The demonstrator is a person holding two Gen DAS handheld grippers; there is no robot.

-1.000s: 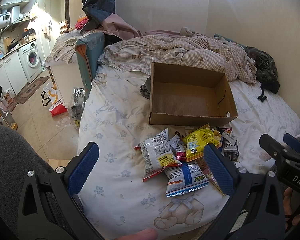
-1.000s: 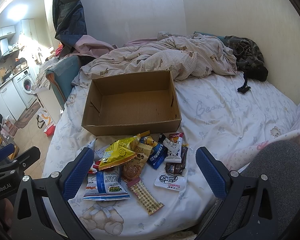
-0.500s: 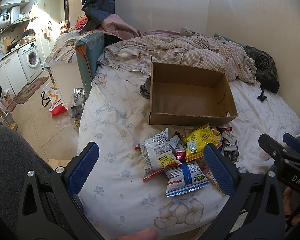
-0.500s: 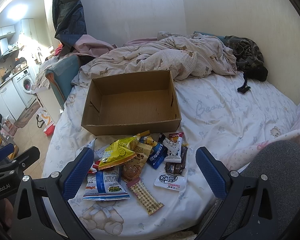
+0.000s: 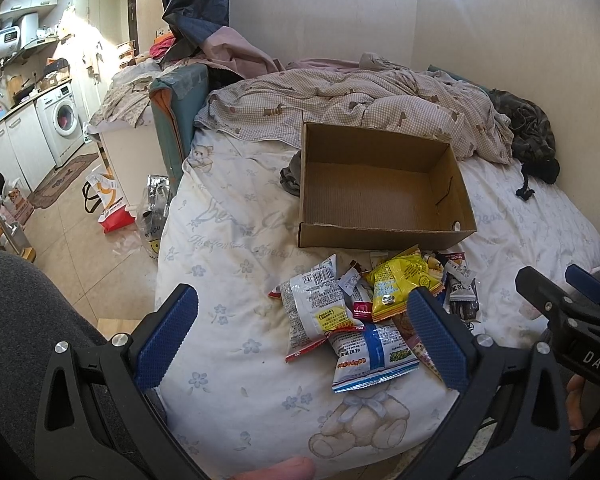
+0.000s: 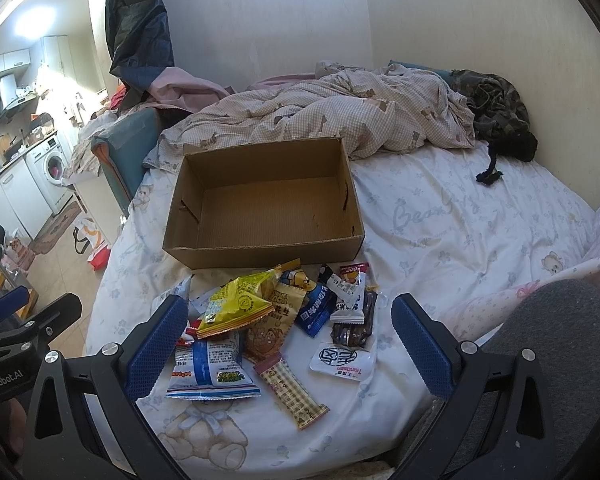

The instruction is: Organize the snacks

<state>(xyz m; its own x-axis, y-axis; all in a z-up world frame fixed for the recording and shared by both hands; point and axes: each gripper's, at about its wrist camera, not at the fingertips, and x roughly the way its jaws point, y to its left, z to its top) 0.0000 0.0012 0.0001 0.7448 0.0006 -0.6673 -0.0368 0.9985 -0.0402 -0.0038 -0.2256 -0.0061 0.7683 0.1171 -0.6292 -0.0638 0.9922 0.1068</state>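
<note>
Both the left tool and right tool hover spread and empty over the snack pile just before the cardboard box, apparently its destination.

Sharp, evenly daylit frames with fisheye-bent, vignetted edges (blown-out glare over the far-left kitchen)

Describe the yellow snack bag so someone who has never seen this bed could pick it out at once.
Find the open cardboard box on the white bedsheet; a heap of snack packets lies just in front of its near wall. The yellow snack bag sits on top of that heap, toward its left side. It is the only bright yellow packet, puffed up, with an orange-trimmed edge.
</note>
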